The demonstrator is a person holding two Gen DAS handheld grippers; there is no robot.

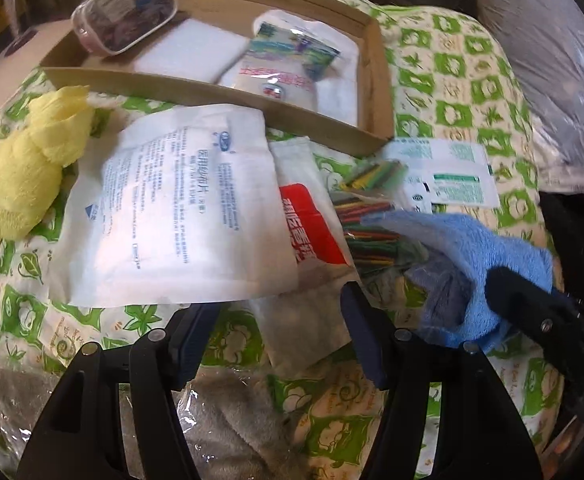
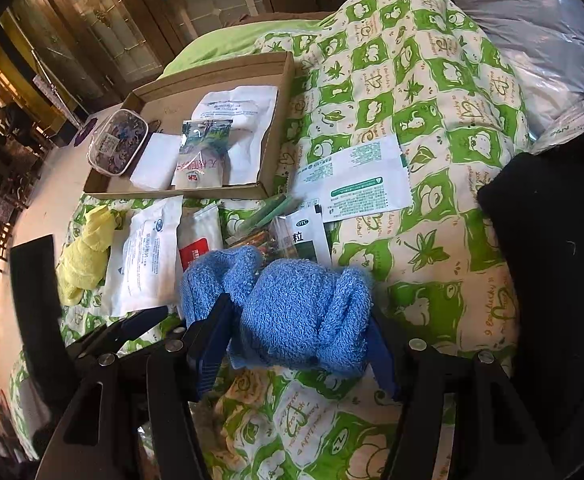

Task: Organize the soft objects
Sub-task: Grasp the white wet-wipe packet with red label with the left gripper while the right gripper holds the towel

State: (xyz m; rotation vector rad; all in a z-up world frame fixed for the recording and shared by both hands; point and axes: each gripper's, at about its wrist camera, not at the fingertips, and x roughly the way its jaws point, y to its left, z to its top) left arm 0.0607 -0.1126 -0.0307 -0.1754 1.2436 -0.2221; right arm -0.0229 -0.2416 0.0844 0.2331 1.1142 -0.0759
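The right hand-held gripper [image 2: 298,344] is the one engaged: the bunched blue towel [image 2: 292,312] sits between its two blue pads, which press into the terry on either side, so it appears clamped about half open on the towel. The towel's long axis runs across the jaws, side to side, with a lobe spilling past each pad. It lies on the green-and-cream quilt [image 2: 432,208] of the bed.

The left hand-held gripper [image 1: 279,340] stands half open just beside the towel and grips nothing; only quilt and the edge of a white sachet lie between its pads. The towel lies to its right in the left wrist view, so the right hand is plainly nearer.

Just beyond the towel lie coloured sticks in a clear bag [image 1: 372,224], a red-and-white sachet [image 1: 312,224] and a large white gauze packet [image 1: 171,208]. Further from the towel, past the packet, is a yellow cloth [image 1: 23,176].

Farthest from the towel stands a shallow cardboard tray [image 2: 279,120]. It holds a clear lidded box [image 2: 117,146] propped on its rim, a white pad [image 2: 155,160], a printed pouch [image 2: 203,152] and a white packet [image 2: 247,120]. I judge the towel is bound there.
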